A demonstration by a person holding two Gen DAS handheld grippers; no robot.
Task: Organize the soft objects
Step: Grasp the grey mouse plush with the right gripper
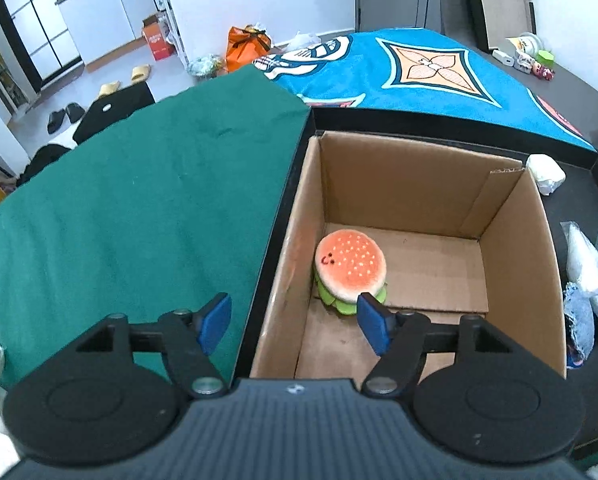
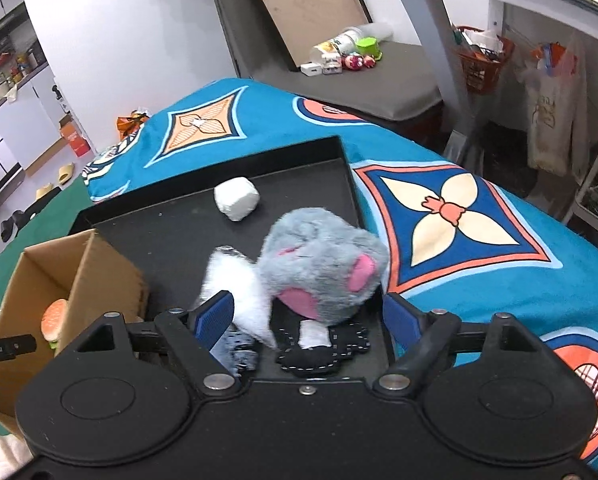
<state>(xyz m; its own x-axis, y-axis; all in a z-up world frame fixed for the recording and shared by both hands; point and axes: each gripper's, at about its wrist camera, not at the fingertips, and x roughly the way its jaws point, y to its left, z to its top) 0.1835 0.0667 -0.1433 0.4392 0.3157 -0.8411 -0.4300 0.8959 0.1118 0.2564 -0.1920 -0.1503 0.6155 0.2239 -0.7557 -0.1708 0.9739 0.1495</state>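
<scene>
Soft objects, sorted between a cardboard box (image 1: pixel 511 264) and a black tray (image 2: pixel 299 184). Left claw (image 1: pixel 295 322) spread, nothing between the blue pads (image 1: pixel 215 322), poised over the near left wall of the box. Just past the right pad, a burger plush (image 1: pixel 351 270) lying on the box floor toward the left wall, orange sesame bun up, green frill beneath. Green cloth (image 1: pixel 139 208) to the left of the box. Small white lump (image 1: pixel 545 172) on the tray beyond the box's far right corner.

Right claw (image 2: pixel 309 318) spread wide as well, gripping nothing, hovering above the near end of the tray. Between and under the pads: a flat black felt piece (image 2: pixel 327 350) with pale stitching, and a dark speckled fabric piece (image 2: pixel 237 350) beside the left pad. Just beyond, a grey fluffy plush (image 2: pixel 323 264) with pink patches, touching a white furry piece (image 2: pixel 239 280) to its left. Farther up the tray, the white lump alone, well apart from the rest. Box standing at the tray's left edge, burger visible inside. Blue patterned blanket (image 2: pixel 459 208) under and beyond the tray.
</scene>
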